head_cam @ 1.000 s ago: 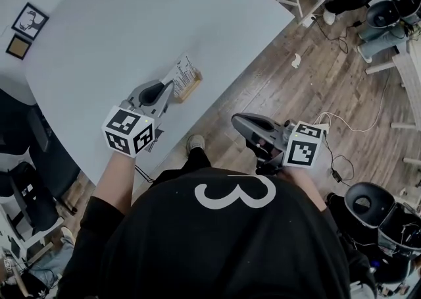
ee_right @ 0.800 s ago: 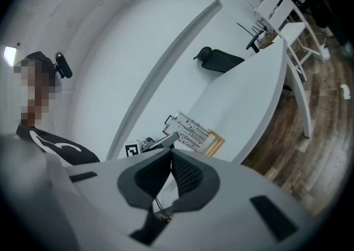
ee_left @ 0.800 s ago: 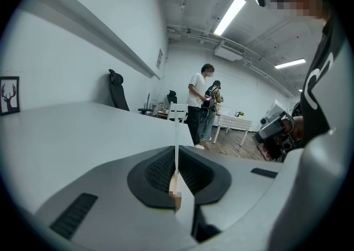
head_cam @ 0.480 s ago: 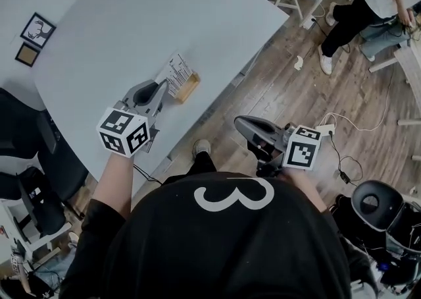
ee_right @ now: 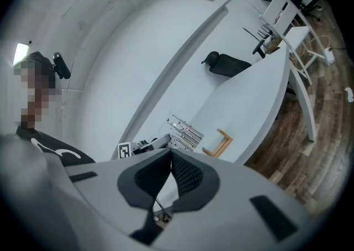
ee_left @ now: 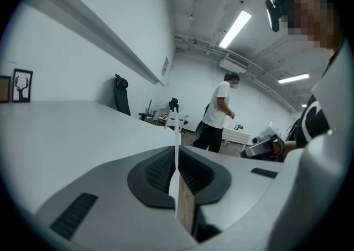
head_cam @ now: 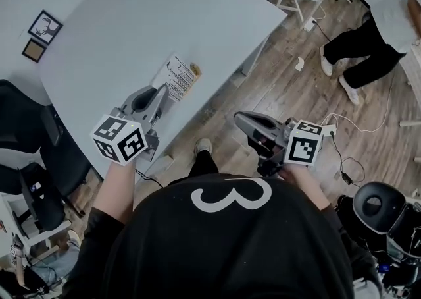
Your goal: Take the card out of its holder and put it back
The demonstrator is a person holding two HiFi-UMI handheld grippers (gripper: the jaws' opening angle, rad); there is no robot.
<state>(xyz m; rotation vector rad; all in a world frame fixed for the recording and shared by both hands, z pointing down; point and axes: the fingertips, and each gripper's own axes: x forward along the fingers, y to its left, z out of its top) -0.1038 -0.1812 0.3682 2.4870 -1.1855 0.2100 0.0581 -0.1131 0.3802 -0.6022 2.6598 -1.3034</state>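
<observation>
White curved table (head_cam: 131,21) on wood-plank floor (head_cam: 289,87); second person (head_cam: 371,37) standing on floor well beyond table. Left gripper (head_cam: 162,92) over table near its front edge, jaws clamped on printed card (head_cam: 176,75); card seen edge-on between pads in left gripper view. Wooden holder (head_cam: 195,68) on table at card's far side, just beside it; whether card sits in slot cannot be determined. Right gripper (head_cam: 238,120) off table, above floor, jaws closed together, nothing between them.
</observation>
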